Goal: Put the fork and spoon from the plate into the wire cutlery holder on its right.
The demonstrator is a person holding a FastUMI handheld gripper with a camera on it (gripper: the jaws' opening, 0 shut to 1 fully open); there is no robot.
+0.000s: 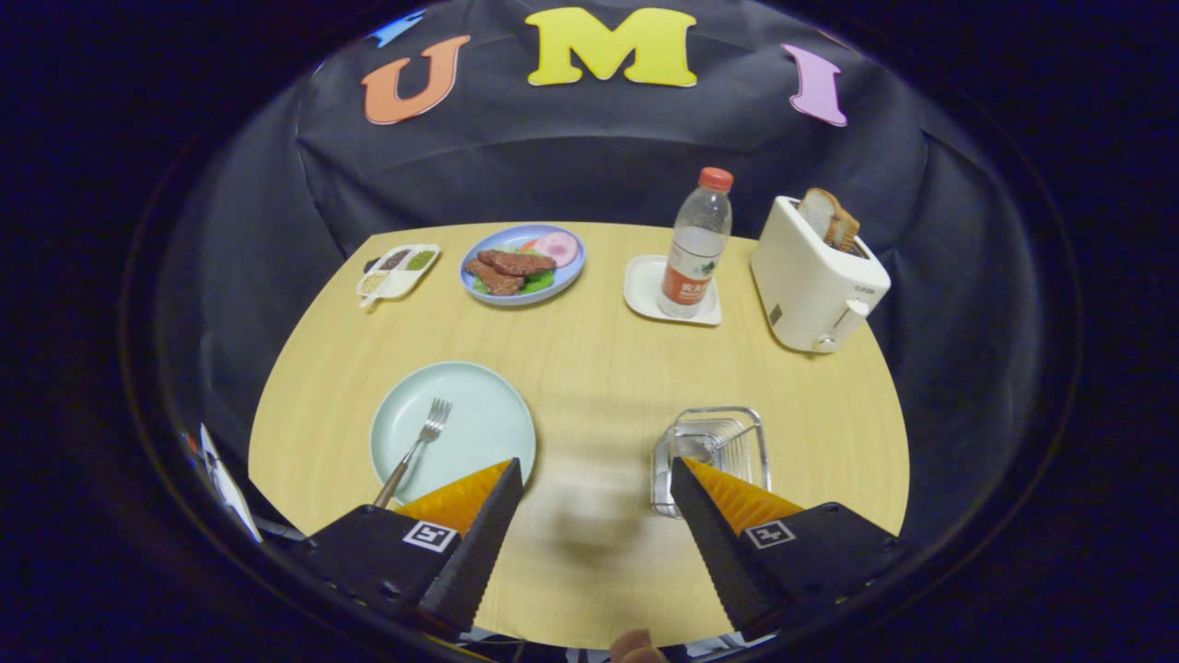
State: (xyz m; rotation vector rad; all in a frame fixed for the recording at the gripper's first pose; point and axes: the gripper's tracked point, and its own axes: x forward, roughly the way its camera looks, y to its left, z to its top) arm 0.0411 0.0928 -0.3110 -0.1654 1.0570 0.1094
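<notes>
1. The gripper [596, 474] hung above the desk's near edge with its two fingers [486, 516] spread wide apart and nothing held between them; only bare desk [599, 387] lay in the gap.
2. Just ahead of the left finger sat the pale green plate [479, 405], near the desk's near-left edge, its closest rim hidden behind that fingertip.
3. The fork [416, 447] lay on the plate's left half, tines pointing away from the gripper and its handle running back over the near rim toward the left finger. I could not make out the spoon on the plate.
4. Just ahead of the right finger stood the wire cutlery holder [728, 433], toward the near-right edge and well apart from the plate; its near-left part was covered by the fingertip. What it held could not be told.
5. Beyond these, along the far edge, from left to right: a small divided sauce tray [398, 272], a blue plate [566, 272] of meat and greens, a water bottle [696, 244] upright on a white square coaster [645, 285], and a white toaster [815, 285] with bread [829, 218] sticking up from its slot at the far-right corner.
</notes>
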